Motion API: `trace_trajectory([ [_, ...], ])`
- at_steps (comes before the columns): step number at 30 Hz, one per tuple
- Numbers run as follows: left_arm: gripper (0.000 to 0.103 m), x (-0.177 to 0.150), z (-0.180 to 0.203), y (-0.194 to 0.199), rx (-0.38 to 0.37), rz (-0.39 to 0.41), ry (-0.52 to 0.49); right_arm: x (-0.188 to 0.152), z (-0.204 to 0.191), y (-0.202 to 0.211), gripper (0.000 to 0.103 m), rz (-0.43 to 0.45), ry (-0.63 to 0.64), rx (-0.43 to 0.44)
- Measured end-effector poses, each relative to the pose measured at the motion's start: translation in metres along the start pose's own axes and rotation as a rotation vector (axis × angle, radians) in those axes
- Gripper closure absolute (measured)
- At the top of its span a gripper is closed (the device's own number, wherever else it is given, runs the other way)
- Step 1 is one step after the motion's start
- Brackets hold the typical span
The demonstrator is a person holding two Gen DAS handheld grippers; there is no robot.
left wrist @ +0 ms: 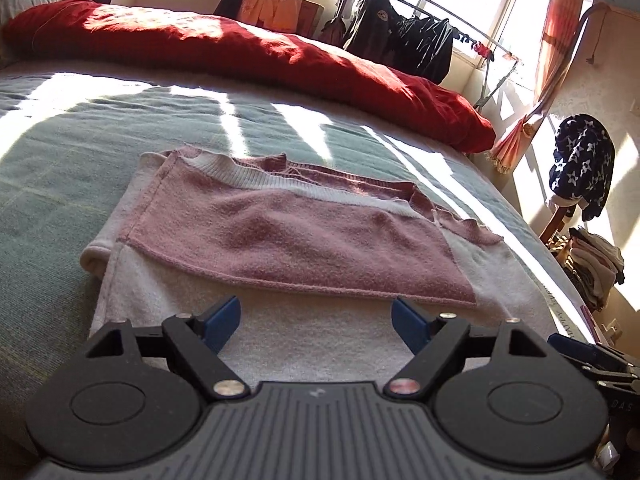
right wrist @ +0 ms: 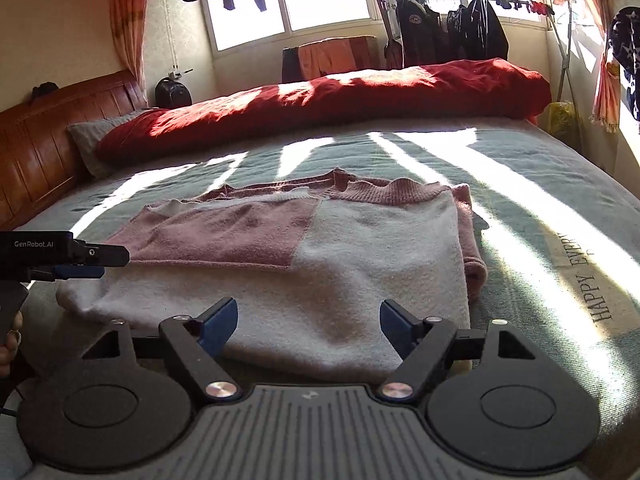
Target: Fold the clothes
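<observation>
Left hand-held gripper (left wrist: pixel 316 320) is held released above the near white hem; right hand-held gripper (right wrist: pixel 308 320) is seen opening, nothing grasped. Folded pink-and-white knitted sweater (right wrist: pixel 304 248) is laid flat on the grey-green bed cover (right wrist: pixel 520 184). Rolled red quilt (right wrist: pixel 340 100) is set beyond.

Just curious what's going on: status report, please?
Left claw open, right claw open, both empty. Sweater part-folded on bed. Nothing in the way.
</observation>
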State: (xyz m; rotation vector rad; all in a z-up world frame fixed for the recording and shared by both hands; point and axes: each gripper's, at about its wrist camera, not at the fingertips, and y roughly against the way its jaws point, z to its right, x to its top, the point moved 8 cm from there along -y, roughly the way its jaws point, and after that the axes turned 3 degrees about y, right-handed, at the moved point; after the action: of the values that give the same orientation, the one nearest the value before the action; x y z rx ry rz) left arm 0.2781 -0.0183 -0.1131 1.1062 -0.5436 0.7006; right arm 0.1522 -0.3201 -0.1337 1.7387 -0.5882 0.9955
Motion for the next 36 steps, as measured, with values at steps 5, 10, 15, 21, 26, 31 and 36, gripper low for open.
trace_trajectory([
  [5,0.02,-0.023,-0.016,-0.001,0.008,-0.039,0.041,-0.024,-0.004,-0.018,0.02,-0.093,0.011,-0.005],
  [10,0.02,-0.006,-0.026,0.016,0.034,0.017,0.015,-0.03,-0.002,-0.012,0.016,-0.082,0.005,0.019],
  [15,0.02,0.003,-0.06,0.012,0.104,0.031,0.097,-0.028,-0.005,-0.014,0.01,-0.087,0.01,0.024],
  [21,0.02,0.008,-0.054,0.021,0.085,0.041,0.062,-0.023,-0.004,-0.005,0.01,-0.07,0.003,0.032],
  [26,0.02,0.034,-0.043,0.015,0.044,0.09,0.033,0.004,0.0,0.001,0.008,-0.008,0.056,-0.003],
  [31,0.02,0.045,-0.039,-0.007,0.008,0.088,0.019,0.031,0.017,-0.015,0.007,0.008,0.077,-0.056],
  [36,0.019,0.041,-0.053,-0.026,0.018,0.044,0.016,0.036,0.032,-0.044,0.006,-0.037,0.052,-0.057],
])
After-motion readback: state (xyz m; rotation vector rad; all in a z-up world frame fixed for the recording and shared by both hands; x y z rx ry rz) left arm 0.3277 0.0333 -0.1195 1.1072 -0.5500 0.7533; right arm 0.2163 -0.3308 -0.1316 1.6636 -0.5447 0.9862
